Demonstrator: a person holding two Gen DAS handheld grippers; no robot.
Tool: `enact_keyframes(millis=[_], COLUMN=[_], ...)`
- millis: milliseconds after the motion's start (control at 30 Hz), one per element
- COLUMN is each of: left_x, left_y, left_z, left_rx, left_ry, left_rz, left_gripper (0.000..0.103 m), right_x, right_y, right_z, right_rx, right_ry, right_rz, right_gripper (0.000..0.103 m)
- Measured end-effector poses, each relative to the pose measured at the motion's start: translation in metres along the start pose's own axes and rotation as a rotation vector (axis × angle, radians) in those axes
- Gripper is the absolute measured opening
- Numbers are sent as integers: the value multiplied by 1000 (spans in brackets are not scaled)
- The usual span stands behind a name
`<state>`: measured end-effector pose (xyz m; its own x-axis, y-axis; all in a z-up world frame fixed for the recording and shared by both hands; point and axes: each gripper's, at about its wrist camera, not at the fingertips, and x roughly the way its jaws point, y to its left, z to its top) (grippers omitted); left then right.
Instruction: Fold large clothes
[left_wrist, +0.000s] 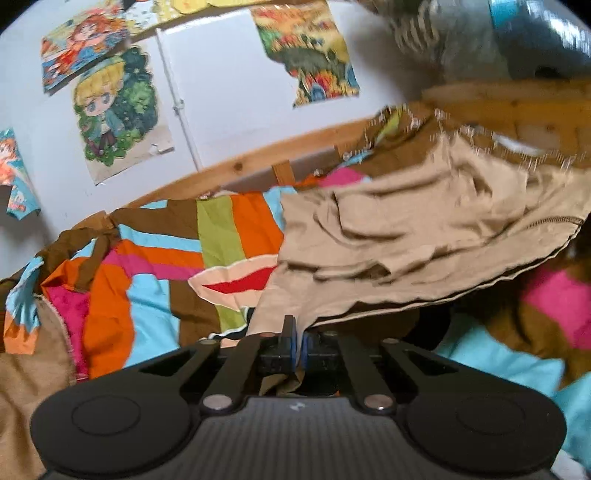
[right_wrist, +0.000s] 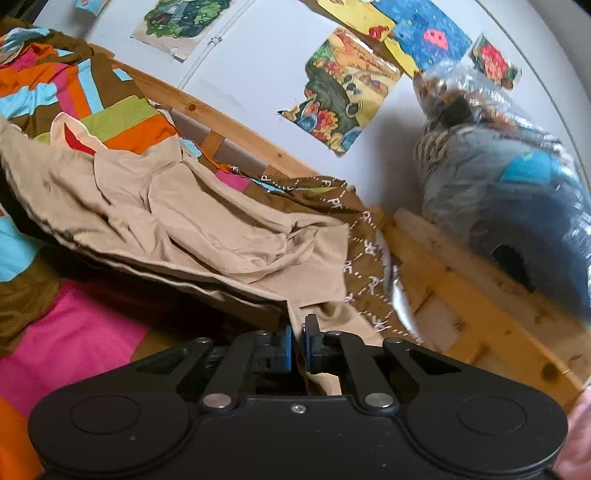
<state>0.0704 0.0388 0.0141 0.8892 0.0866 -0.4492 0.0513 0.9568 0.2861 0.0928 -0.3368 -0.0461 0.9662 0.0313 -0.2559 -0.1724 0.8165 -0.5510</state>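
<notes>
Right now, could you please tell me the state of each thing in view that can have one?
Left gripper: shut on the beige garment's edge.
Right gripper: shut on another edge of the same garment.
Beige garment: crumpled, lifted off the bed between both grippers, not yet folded.
Patchwork bedspread: spread over the bed, rumpled.
Clear plastic bag: stuffed full, at the wall.

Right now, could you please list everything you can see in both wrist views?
beige garment: one, tan, crumpled, lifted over the bed, pinched at two edges.
patchwork bedcover: one, orange, blue, pink, green and brown, spread on the bed.
wooden bed frame: one, pale pine, along the wall.
posters: several, multicoloured, on the white wall.
plastic-wrapped bundle: one, blue-grey, by the bed's corner.
left hand-held gripper: one, black with blue pads, shut on the garment.
right hand-held gripper: one, black with blue pads, shut on the garment.
</notes>
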Motion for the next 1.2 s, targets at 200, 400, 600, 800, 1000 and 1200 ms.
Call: enact_keyframes(millis=[200, 400, 600, 800, 1000, 1200], left_x=[-59, -46, 37, 154, 246, 269], left_y=[43, 60, 58, 37, 18, 1], left_z=[14, 43, 101, 123, 98, 79], left_rx=[-6, -72, -41, -6, -79, -3], left_ry=[-4, 38, 43, 137, 312, 360], left_rz=[-100, -166, -116, -73, -82, -73], left_gripper=[2, 2, 2, 2, 3, 3], right_x=[-71, -122, -62, 43, 147, 178], right_y=[-16, -21, -35, -72, -80, -94], right_z=[23, 47, 69, 91, 77, 51], right_rx=[-15, -158, -223, -98, 62, 311], right_ry=[-31, -33, -6, 68, 203, 251], right_rz=[19, 71, 76, 175, 292, 376], right_gripper=[5, 5, 6, 7, 8, 33])
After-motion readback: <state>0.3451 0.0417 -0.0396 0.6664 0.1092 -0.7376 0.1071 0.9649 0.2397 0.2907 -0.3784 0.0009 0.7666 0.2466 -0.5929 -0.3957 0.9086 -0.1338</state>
